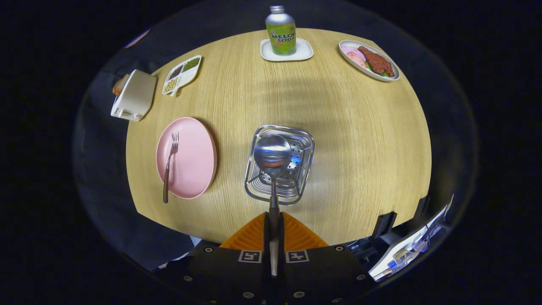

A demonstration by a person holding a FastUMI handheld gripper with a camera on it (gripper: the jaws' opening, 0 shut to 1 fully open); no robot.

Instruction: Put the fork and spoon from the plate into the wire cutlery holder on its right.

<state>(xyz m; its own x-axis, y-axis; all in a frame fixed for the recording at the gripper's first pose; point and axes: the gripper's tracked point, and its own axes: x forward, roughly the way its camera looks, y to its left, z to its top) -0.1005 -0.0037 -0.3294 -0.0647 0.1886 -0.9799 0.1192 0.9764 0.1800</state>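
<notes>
Gripper [274, 231] clamped on spoon [272, 159] handle, bowl hanging over wire cutlery holder [307, 140].
Spoon axis runs straight ahead from fingers; fork [169, 166] lies on pink plate [192, 161], left of holder.

The gripper [274, 220] clamps both fingers on the spoon [272, 156] handle, its bowl hanging over the wire cutlery holder [307, 169]. The fork [169, 163] lies on the pink plate [192, 159] beside it.
</notes>
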